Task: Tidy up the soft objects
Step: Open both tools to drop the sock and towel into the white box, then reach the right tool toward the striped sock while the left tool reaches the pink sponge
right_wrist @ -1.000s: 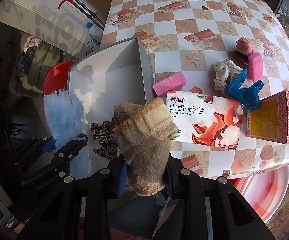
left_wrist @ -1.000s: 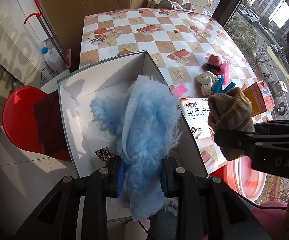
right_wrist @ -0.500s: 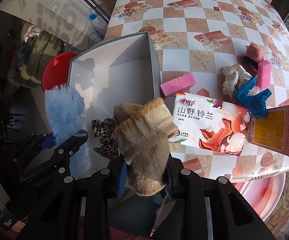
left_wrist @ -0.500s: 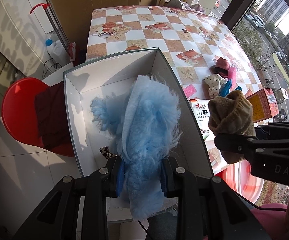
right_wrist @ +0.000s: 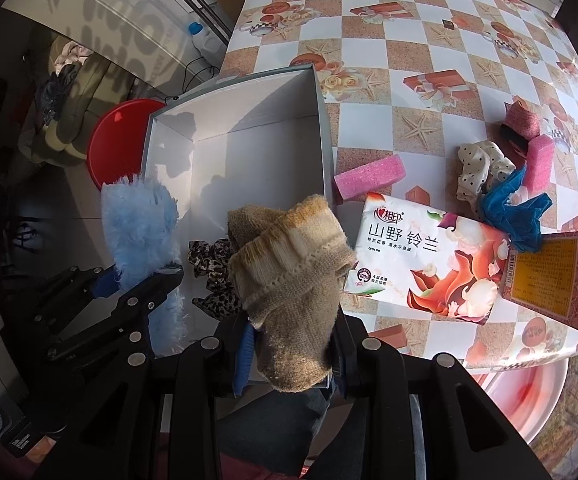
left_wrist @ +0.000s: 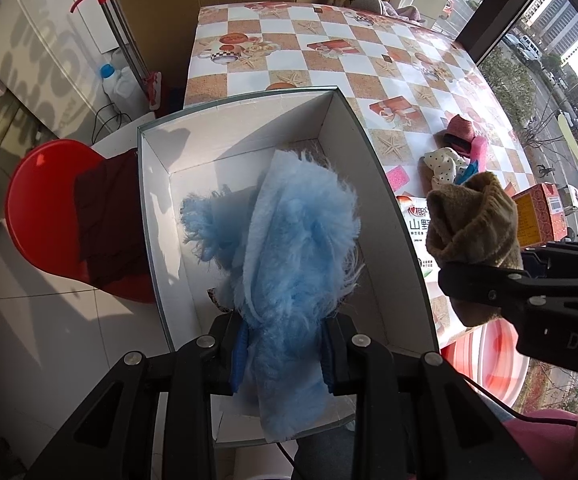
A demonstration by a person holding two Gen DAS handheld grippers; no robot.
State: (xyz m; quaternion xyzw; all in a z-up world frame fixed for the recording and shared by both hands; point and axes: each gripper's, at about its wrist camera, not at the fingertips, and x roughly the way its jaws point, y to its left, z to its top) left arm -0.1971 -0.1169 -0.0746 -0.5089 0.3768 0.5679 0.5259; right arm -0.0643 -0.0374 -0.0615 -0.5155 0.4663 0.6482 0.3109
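since a second ago both grippers have drifted slightly over the white box point(left_wrist: 157, 216). the left gripper point(left_wrist: 283, 354) has its jaws clamped on a fluffy blue cloth point(left_wrist: 293, 248) above the box interior. the right gripper point(right_wrist: 295, 354) grips a tan knitted sock point(right_wrist: 289, 276) at the box's edge beside the bench point(right_wrist: 409, 40).

red stool point(left_wrist: 45, 208); mop point(left_wrist: 125, 52); tissue pack point(right_wrist: 421, 260); orange carton point(right_wrist: 557, 280)

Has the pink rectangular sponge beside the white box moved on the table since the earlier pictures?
No. The pink rectangular sponge still lies against the white cardboard box, just above the tissue pack, as before; only the camera view shifted.
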